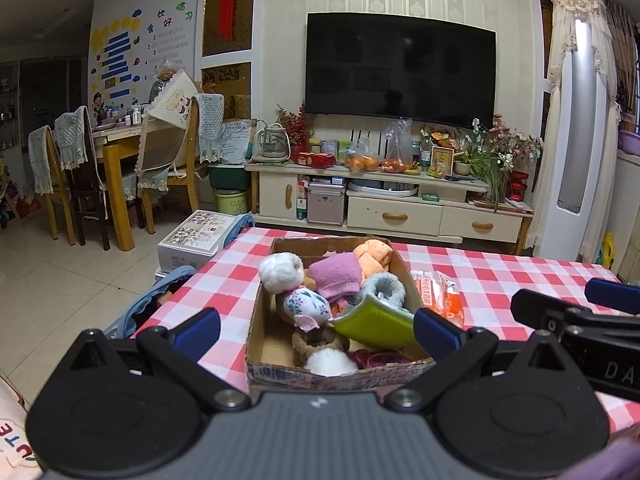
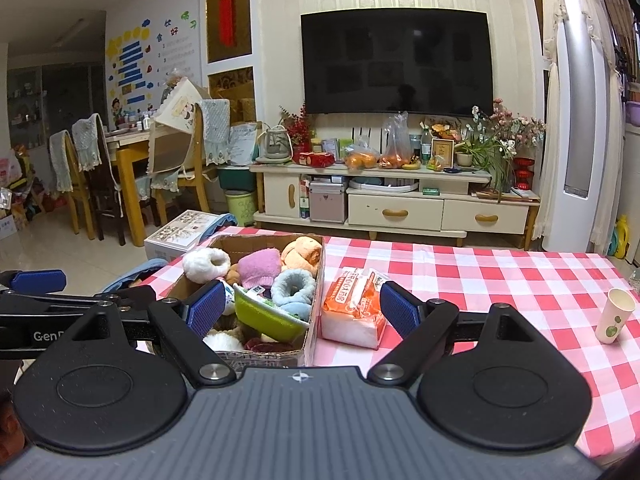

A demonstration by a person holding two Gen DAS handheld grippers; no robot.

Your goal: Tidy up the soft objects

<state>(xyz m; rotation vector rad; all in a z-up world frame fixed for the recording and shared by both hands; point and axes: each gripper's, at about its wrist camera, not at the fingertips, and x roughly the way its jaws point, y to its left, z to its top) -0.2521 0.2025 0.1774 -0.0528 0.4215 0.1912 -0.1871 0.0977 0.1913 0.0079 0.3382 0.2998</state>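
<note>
Cardboard box (image 1: 260,320) of soft objects on a red-checked tablecloth (image 2: 460,276), at 12 o'clock from the left gripper (image 1: 316,328). Right gripper (image 2: 302,308): tissue pack (image 2: 352,312) at 1 o'clock, paper cup (image 2: 614,316) at 3 o'clock. Both grippers' fingers stand spread, holding nothing.

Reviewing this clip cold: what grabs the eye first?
A cardboard box crammed with colourful soft things sits at the near left of the red-checked table, a lime-green piece tilted on top. An orange tissue pack lies just right of it, and both grippers, left and right, hover open, empty.
</note>
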